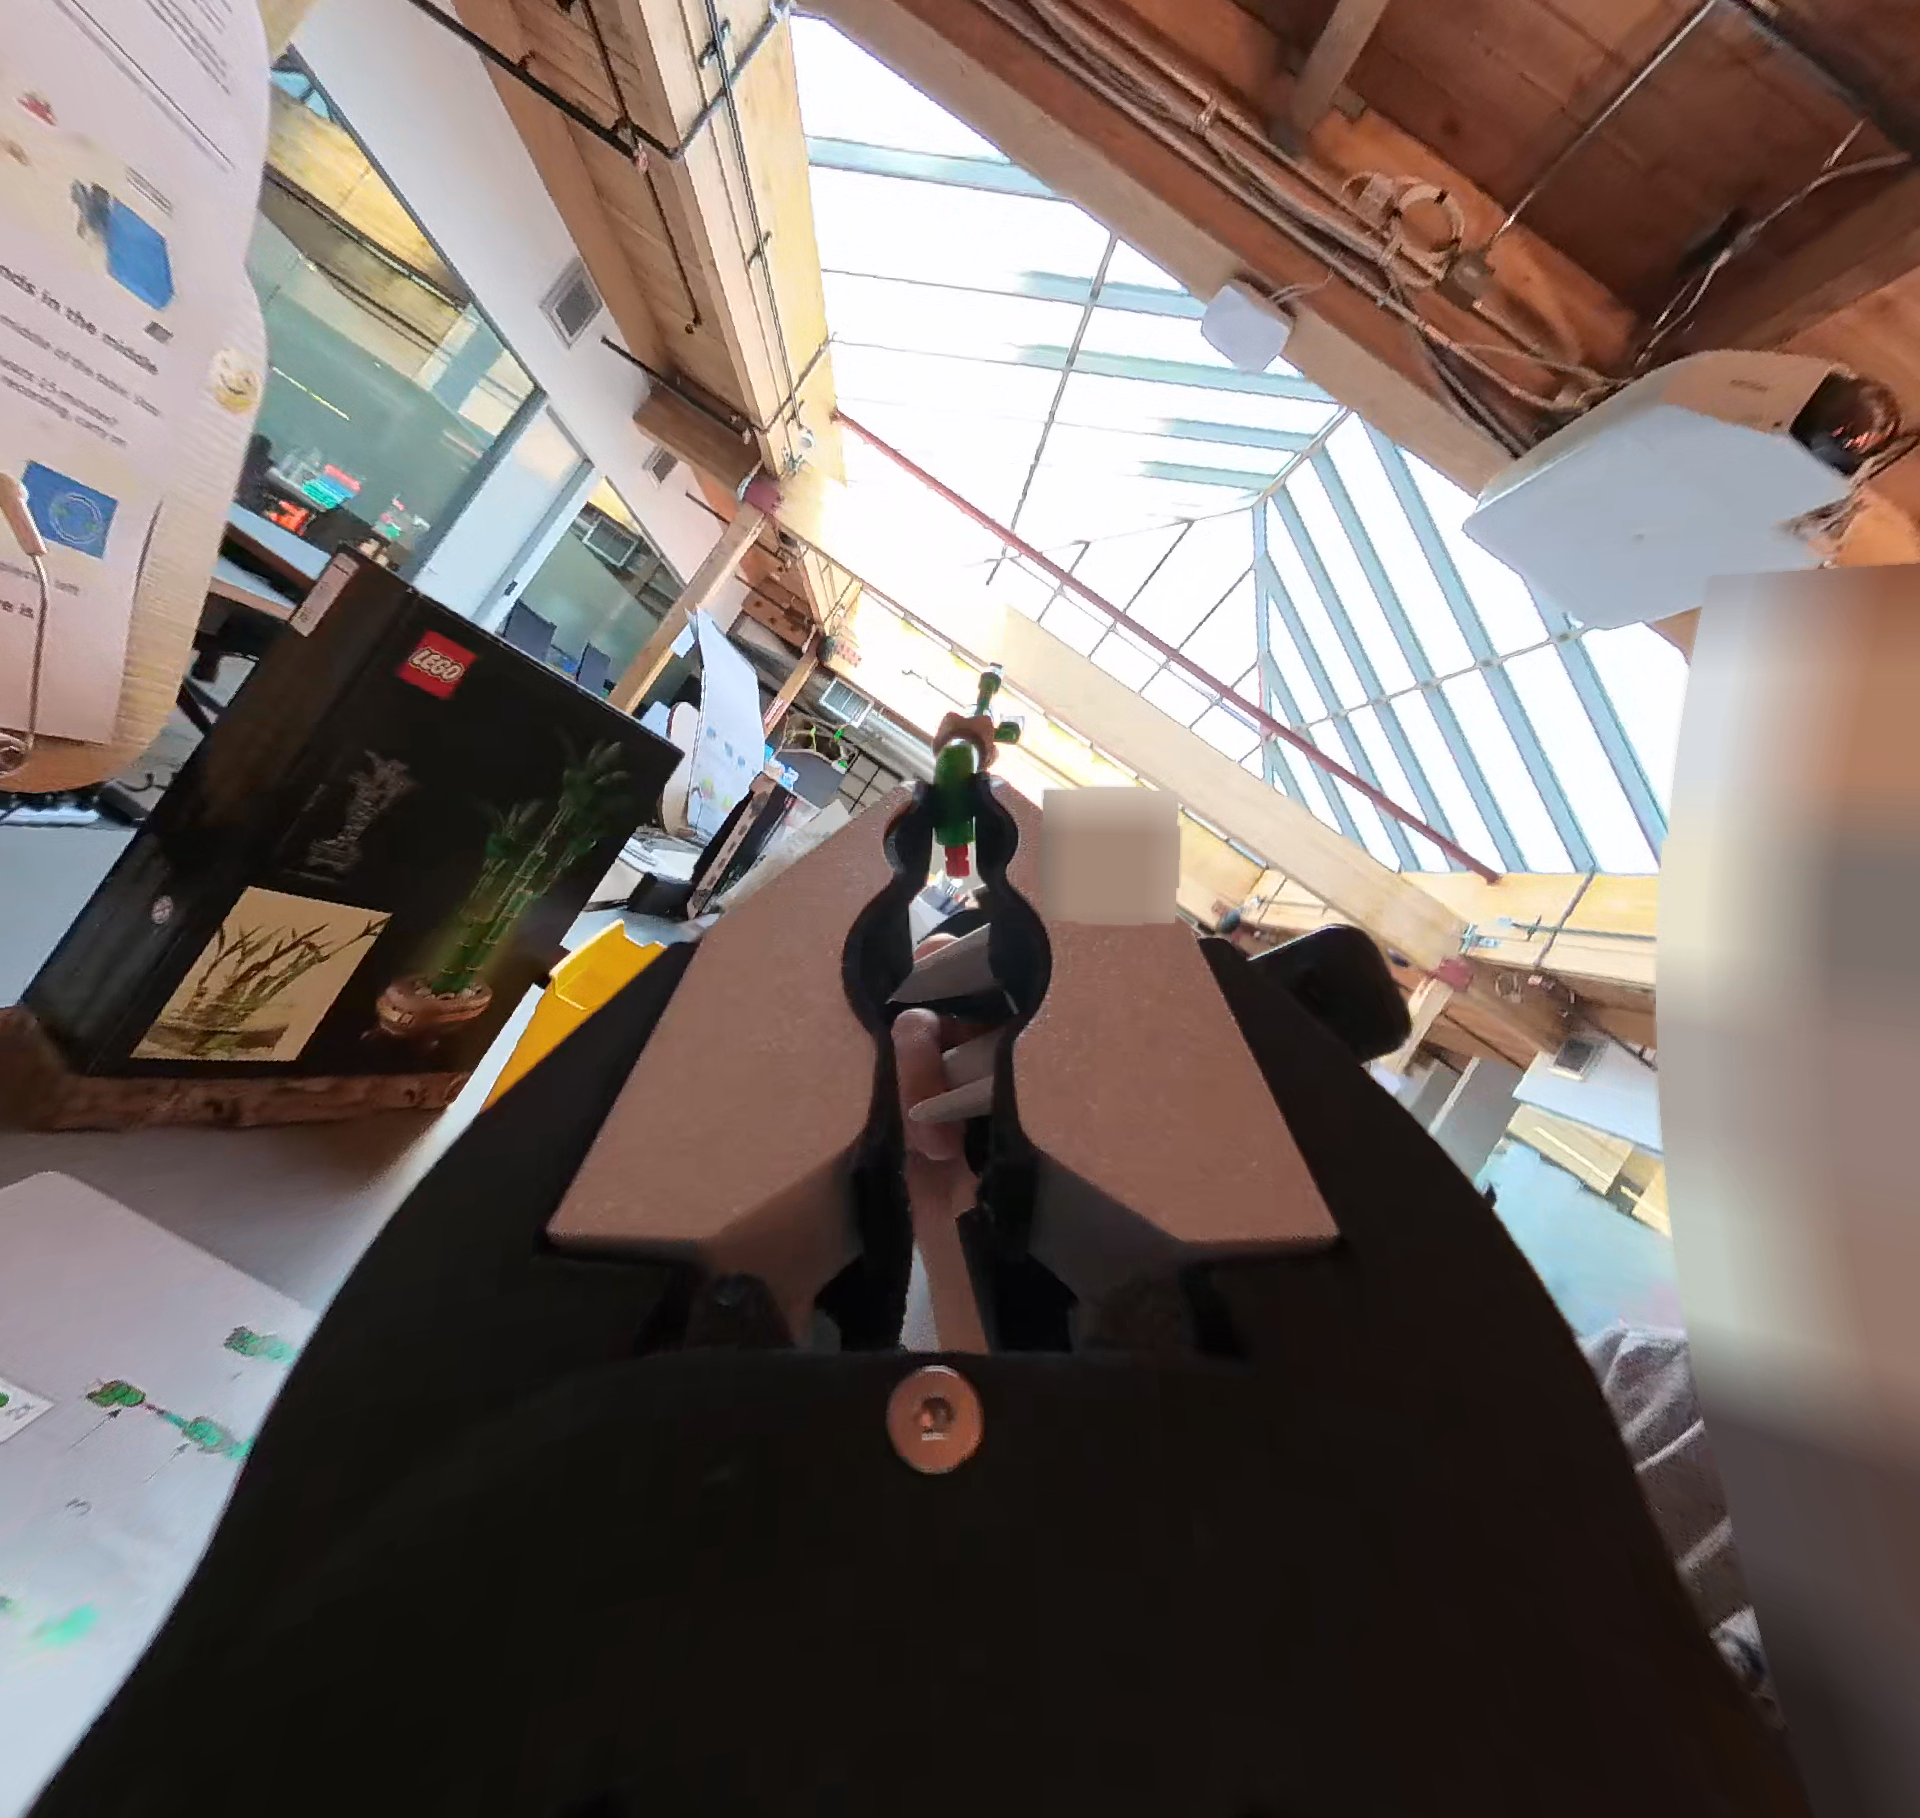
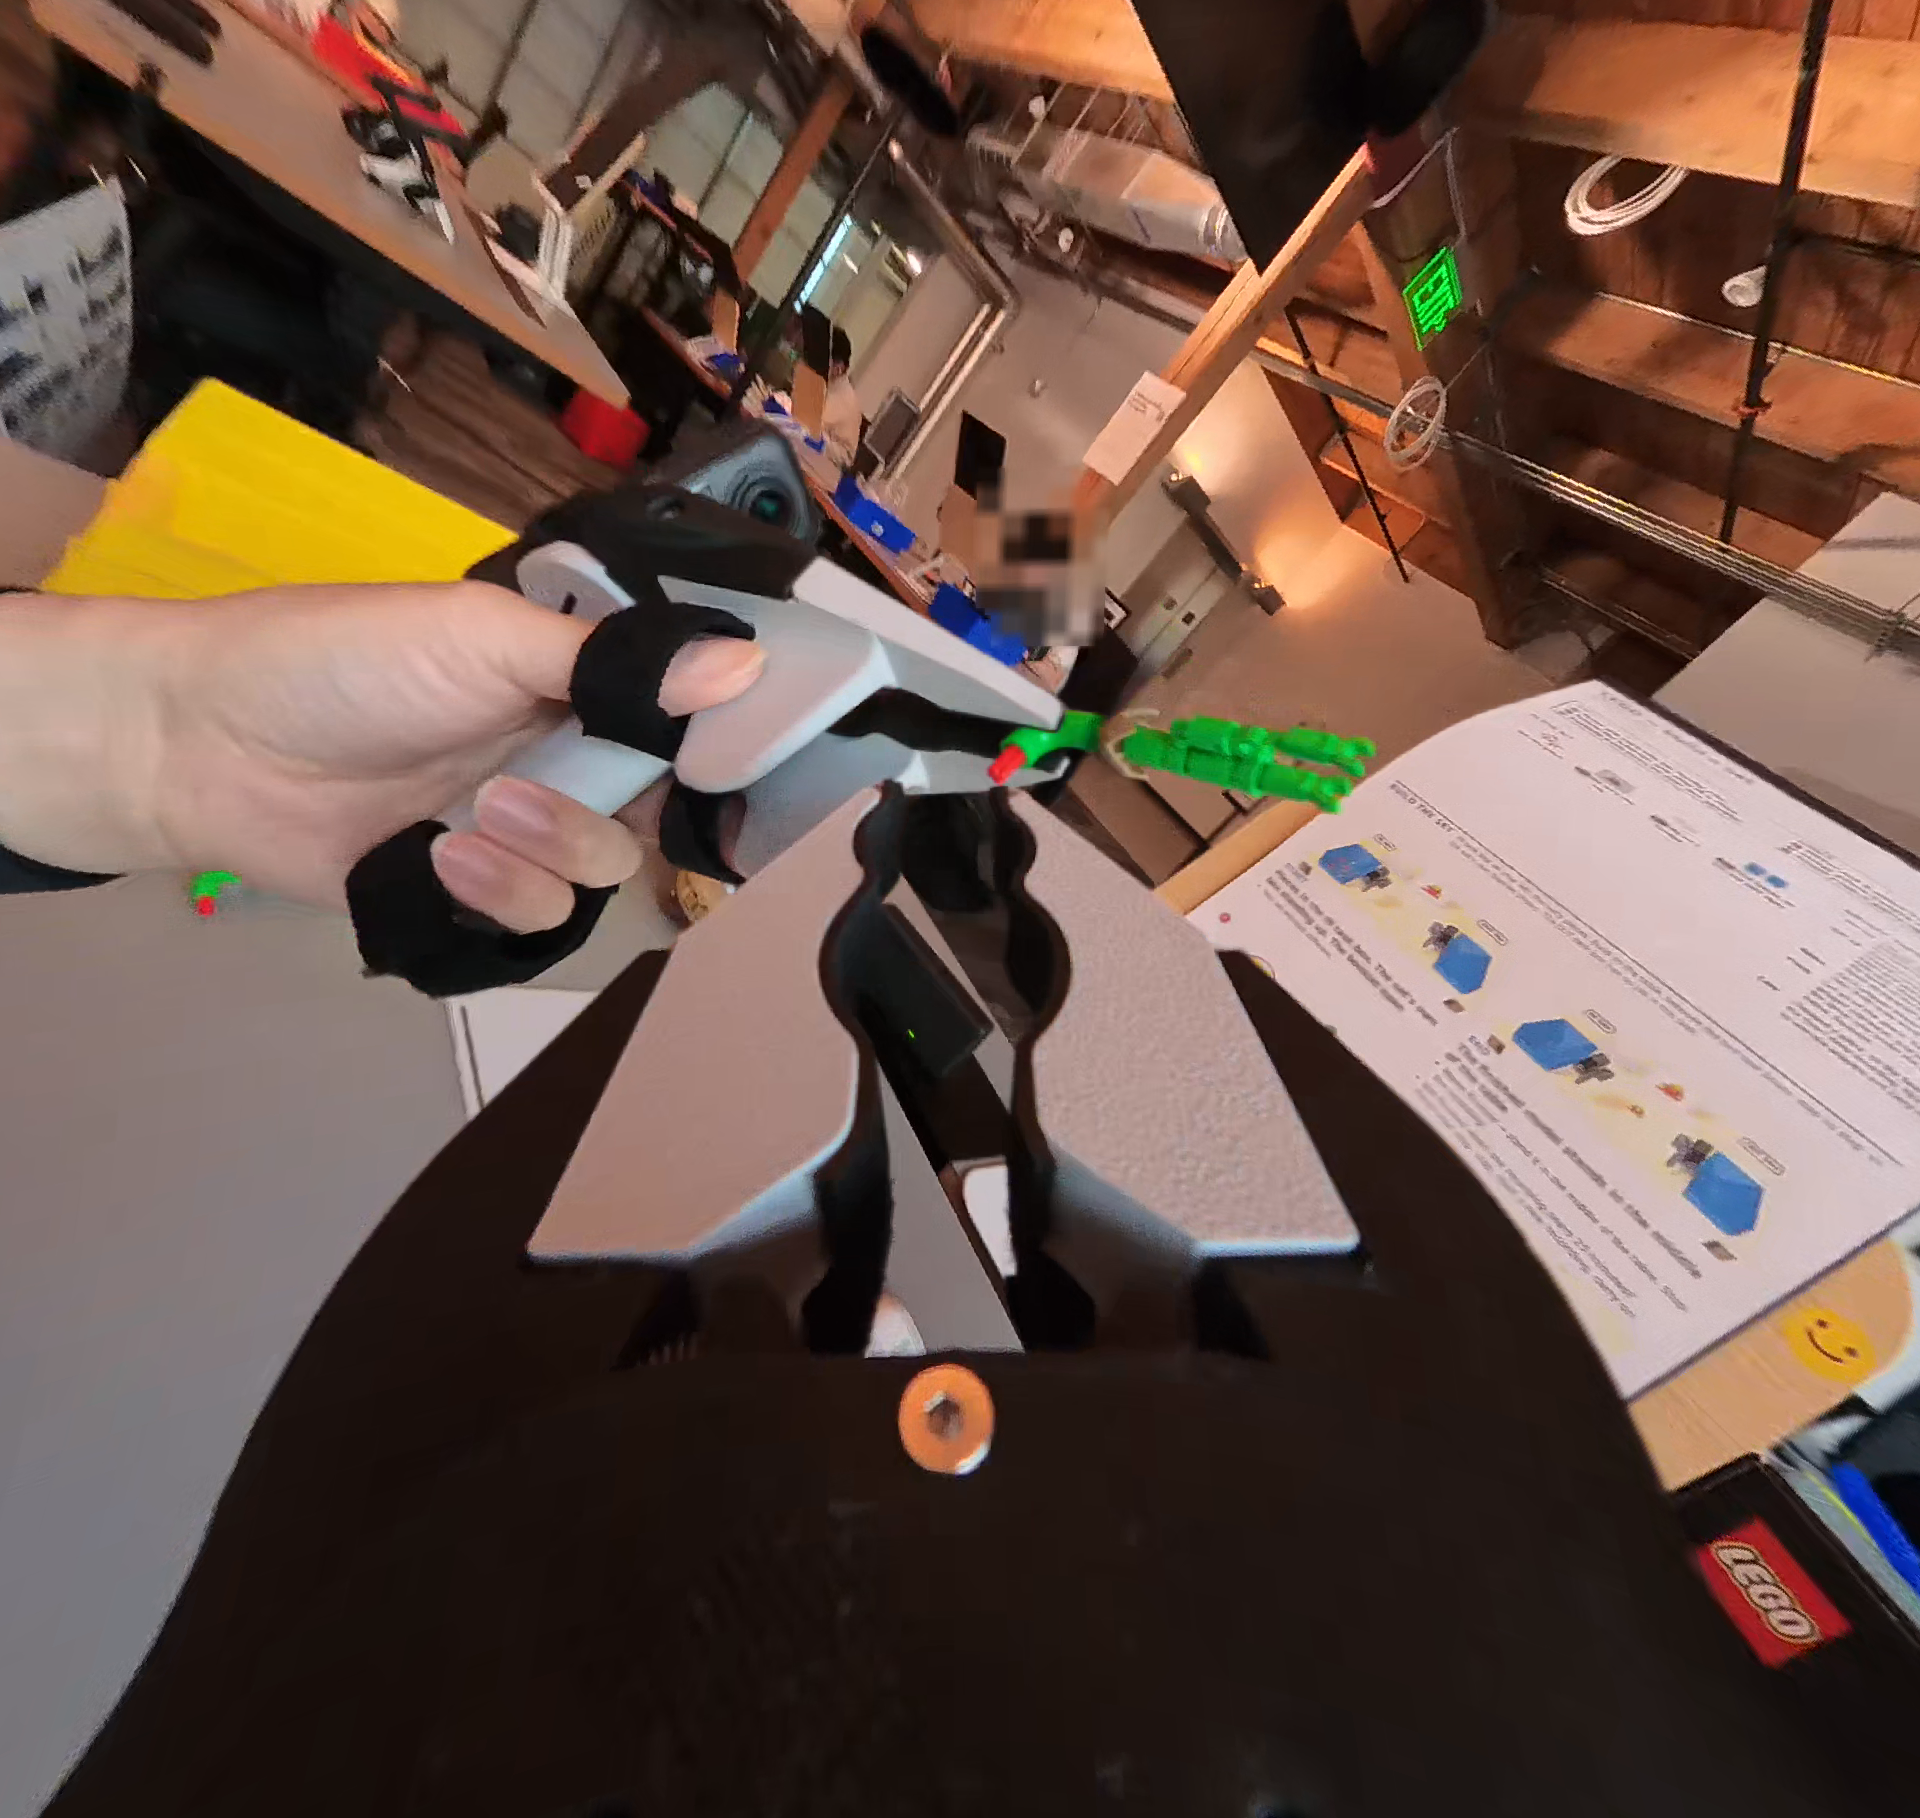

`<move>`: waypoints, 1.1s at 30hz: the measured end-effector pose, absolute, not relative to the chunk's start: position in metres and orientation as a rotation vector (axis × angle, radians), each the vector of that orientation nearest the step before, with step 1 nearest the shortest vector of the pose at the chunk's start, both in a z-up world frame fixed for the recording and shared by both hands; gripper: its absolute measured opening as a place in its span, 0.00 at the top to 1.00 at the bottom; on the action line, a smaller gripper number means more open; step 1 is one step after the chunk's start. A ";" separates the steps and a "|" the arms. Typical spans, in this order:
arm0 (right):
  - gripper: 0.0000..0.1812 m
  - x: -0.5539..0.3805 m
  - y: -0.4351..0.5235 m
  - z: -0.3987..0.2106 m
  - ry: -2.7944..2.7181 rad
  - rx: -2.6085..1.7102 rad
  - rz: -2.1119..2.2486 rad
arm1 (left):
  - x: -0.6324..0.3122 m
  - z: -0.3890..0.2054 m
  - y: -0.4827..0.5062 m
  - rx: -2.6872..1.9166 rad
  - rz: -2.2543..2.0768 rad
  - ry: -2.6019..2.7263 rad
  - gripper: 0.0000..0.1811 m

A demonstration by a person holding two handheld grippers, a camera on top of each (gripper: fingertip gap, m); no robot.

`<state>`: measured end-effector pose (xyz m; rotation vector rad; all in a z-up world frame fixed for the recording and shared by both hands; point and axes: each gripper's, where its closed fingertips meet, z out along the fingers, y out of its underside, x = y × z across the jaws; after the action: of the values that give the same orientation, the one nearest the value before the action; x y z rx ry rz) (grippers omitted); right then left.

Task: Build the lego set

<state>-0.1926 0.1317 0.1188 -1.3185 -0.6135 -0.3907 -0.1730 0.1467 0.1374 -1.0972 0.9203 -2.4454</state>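
Two tools are up off the bench, one in each of the person's hands. The right tool is nearest in its own view: its two grey fingers stand a narrow way apart with nothing between them, the tips just under the other tool.

The left tool is gripped by a bare hand with black finger loops, and it is closed on one green stem with a red tip. In the left wrist view that stem sits pinched right at the fingertips, pointing away toward the skylight. From the right wrist view it pokes out of the tips sideways, and beyond it spreads a cluster of green shoots; I count three or four, the blur makes it hard to be sure. All of that hangs in the air just past the right tool's tips, apart from them.

One small green-and-red piece lies alone on the bench, below the hand.

Farther off: one yellow bin, one printed sheet on a board to the right, one open booklet on the bench, and one dark box standing upright with a plant pictured on it.
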 end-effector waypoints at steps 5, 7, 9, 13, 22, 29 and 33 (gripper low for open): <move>0.96 -0.184 0.138 0.112 -0.616 -1.347 -0.536 | -0.172 0.136 0.142 -1.105 -2.430 0.964 0.97; 0.96 -0.183 0.135 0.112 -0.656 -1.333 -0.598 | -0.170 0.132 0.144 -1.143 -2.390 0.983 0.97; 0.97 -0.186 0.127 0.120 -0.694 -1.271 -0.652 | -0.165 0.122 0.147 -1.220 -2.318 1.054 0.97; 0.79 -0.183 0.129 0.112 -0.821 -1.322 -0.861 | -0.159 0.104 0.153 -1.366 -2.173 1.160 0.97; 0.80 -0.161 0.154 0.069 -0.835 -1.591 -0.972 | -0.146 0.067 0.137 -1.513 -1.838 1.418 0.97; 0.87 -0.155 0.156 0.054 -0.824 -1.689 -0.898 | -0.143 0.057 0.138 -1.539 -1.722 1.463 0.97; 0.87 -0.154 0.158 0.048 -0.842 -1.708 -0.899 | -0.142 0.052 0.136 -1.541 -1.643 1.510 0.97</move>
<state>-0.1538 0.1577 0.0480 -1.7083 -0.8416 -0.8988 -0.1423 0.1364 0.0516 -1.5406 1.5099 -1.6430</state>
